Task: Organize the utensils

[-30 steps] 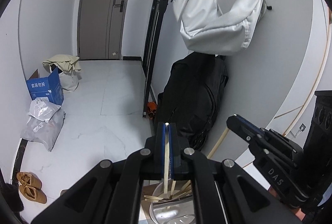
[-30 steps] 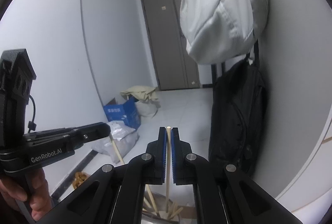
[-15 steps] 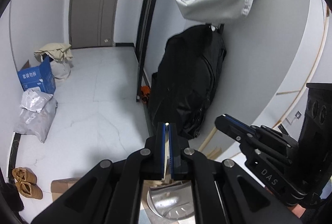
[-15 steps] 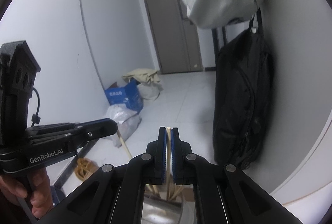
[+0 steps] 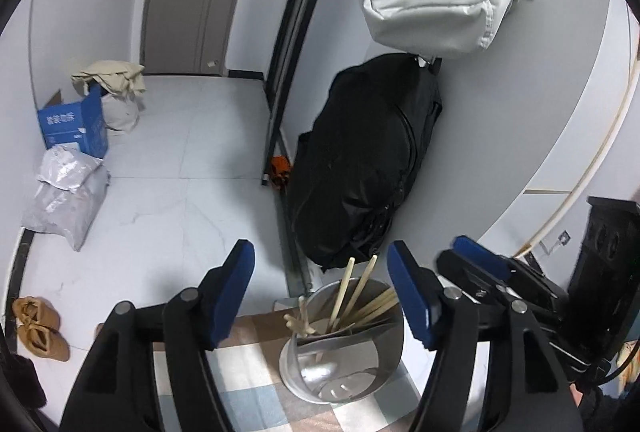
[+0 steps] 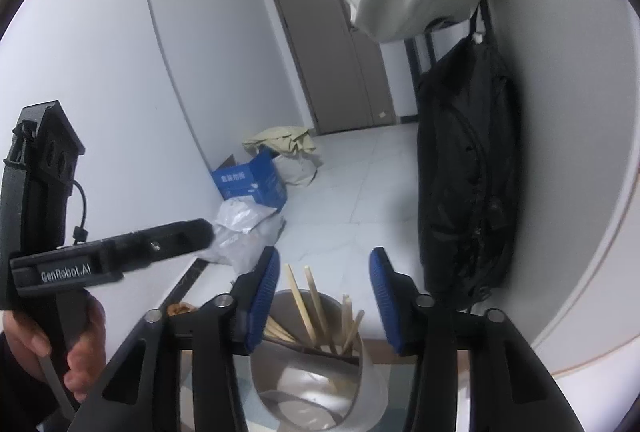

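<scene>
The steel utensil holder (image 5: 344, 352) stands on a checked cloth (image 5: 248, 360) near both grippers, its base cut off by the frame edge. Wooden chopsticks (image 5: 360, 300) lean in its far compartment; the pale thing low in the near one is perhaps a spoon. The left gripper (image 5: 320, 296) has just been opening, its jaws now wide with nothing between. The right gripper (image 6: 324, 300), angled down above the holder, has likewise just parted, empty. A hand (image 6: 76, 336) grips the left tool's handle.
</scene>
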`<state>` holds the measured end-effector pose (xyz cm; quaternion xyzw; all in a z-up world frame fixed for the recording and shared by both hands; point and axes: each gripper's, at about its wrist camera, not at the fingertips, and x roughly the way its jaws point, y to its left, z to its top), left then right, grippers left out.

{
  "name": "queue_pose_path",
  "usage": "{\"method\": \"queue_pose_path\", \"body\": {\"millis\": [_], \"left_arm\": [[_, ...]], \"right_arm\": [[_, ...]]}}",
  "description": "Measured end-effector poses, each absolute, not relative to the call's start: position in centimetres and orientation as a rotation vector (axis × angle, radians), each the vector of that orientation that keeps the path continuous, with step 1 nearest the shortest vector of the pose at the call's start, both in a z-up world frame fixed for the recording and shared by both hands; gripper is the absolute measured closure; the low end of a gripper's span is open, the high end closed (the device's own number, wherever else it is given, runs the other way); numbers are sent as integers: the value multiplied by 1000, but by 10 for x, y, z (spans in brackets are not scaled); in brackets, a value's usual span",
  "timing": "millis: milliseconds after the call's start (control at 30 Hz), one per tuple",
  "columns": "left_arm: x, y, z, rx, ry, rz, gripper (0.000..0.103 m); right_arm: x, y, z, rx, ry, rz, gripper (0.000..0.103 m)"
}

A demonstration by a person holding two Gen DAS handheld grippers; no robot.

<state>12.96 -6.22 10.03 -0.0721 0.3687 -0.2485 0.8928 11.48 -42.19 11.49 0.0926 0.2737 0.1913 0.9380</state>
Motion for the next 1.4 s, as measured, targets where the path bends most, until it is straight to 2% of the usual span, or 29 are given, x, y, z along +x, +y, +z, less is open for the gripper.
{"method": "queue_pose_path", "body": {"millis": [100,167,233,433,700,900,1200,1400], "left_arm": [[119,-58,108,-147,740,-486,37],[108,-54,115,-137,715,-449,31],[99,-51,120,-135,693,-431,25],[70,-48,132,-126,639,-384,19],[36,-37,144,-87,569,-304,14],[10,-27,149,-99,520,-267,3],[-26,-8,139,-135,512,-227,1],[-38,11,102,-183,606,-202,1]], "right_arm": [[99,-430,122,206,551,358,47],[88,-435,126,243,548,365,44],[77,-436,132,243,529,364,36],[41,-424,153,197,470,395,21],[5,-405,165,187,444,442,8],[-25,-391,168,173,411,477,3],[-61,-373,156,155,389,516,1],[-76,-362,136,136,395,535,1]]}}
